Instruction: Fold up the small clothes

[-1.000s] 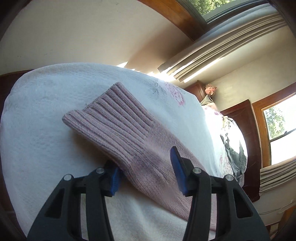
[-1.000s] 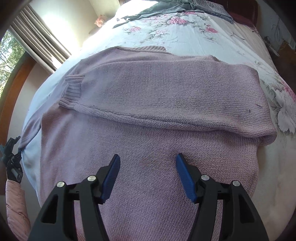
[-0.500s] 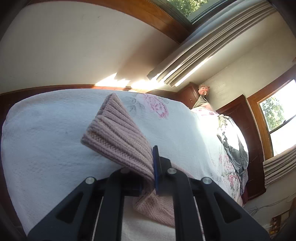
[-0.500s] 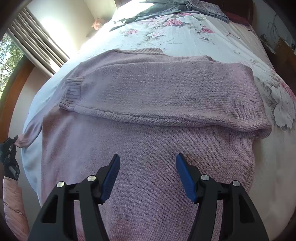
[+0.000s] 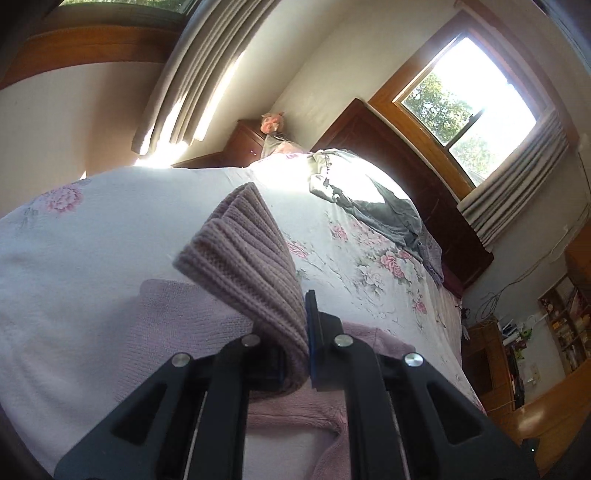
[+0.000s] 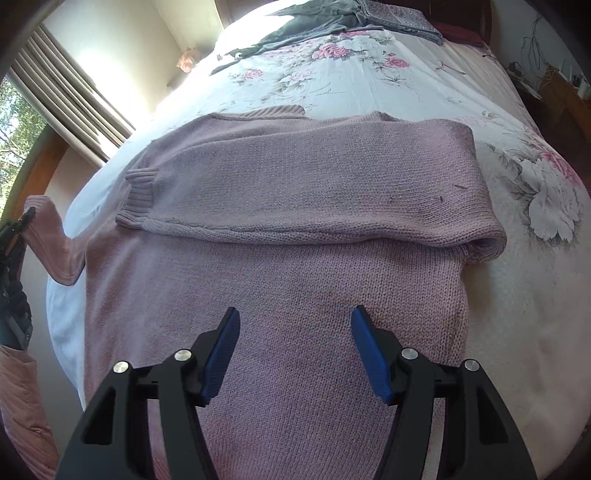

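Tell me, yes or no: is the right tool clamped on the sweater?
No: the right tool hangs open above the pink sweater, its blue pads spread apart with nothing between them.

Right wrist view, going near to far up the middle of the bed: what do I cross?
right gripper → sweater body → folded sleeve → ribbed collar → floral bedspread → grey garment
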`<state>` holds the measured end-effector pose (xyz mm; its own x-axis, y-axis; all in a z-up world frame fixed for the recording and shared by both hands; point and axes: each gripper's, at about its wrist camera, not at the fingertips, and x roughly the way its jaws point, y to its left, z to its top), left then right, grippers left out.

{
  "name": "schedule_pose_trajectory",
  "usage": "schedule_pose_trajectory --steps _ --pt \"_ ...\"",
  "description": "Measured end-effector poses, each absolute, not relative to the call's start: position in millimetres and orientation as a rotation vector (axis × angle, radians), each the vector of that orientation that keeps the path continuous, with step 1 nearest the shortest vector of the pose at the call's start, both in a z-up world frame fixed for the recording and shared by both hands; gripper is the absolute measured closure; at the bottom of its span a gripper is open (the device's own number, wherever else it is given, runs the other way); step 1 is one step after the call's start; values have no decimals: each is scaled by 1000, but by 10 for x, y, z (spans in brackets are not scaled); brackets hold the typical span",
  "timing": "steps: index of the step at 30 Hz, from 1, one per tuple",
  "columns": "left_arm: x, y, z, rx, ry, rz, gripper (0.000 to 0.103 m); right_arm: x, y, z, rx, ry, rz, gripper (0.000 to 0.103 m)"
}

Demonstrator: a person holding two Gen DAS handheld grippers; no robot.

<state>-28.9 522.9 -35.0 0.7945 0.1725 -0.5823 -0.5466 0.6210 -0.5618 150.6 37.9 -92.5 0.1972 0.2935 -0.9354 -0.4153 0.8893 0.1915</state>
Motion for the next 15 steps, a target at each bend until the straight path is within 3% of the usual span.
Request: schedule_pose_trajectory --steps 15 --pt "1181 3538 -695 -710 671 52 96 1542 23 -933 -97 1258 448 40"
